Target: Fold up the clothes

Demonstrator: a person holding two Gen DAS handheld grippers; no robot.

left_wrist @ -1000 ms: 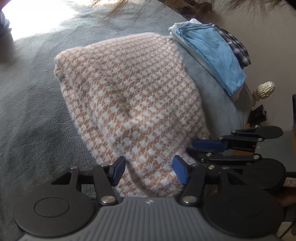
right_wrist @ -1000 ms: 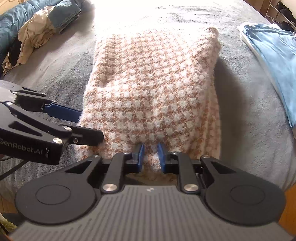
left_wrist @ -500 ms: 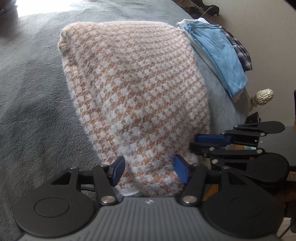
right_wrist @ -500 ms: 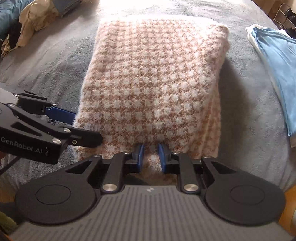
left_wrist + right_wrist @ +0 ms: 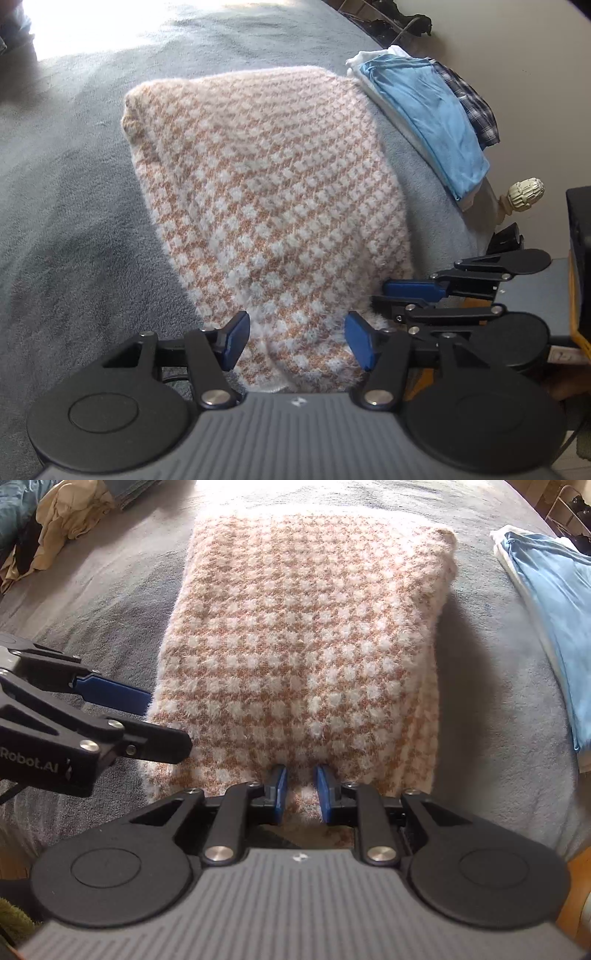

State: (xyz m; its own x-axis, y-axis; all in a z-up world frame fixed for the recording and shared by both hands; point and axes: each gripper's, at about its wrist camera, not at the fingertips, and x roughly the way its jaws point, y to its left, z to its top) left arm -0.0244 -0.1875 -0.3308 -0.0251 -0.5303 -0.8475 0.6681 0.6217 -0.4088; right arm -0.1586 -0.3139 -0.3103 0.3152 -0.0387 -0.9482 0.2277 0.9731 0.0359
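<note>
Grey bedspread [image 5: 74, 229] bears the checked sweater [image 5: 303, 642] — right gripper [image 5: 300, 790] pinches its near hem, left gripper [image 5: 295, 341] spread around it; hem partly hidden

Fuzzy tan-and-white checked sweater [image 5: 306, 638], folded rectangle, flat on grey bed [image 5: 487, 657]

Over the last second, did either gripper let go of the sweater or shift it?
No visible change. The right gripper stays pinched on the near edge of the sweater. The left gripper still has its jaws wide around the near corner. The sweater remains folded on the bed, the blue shirt beside it.
</note>
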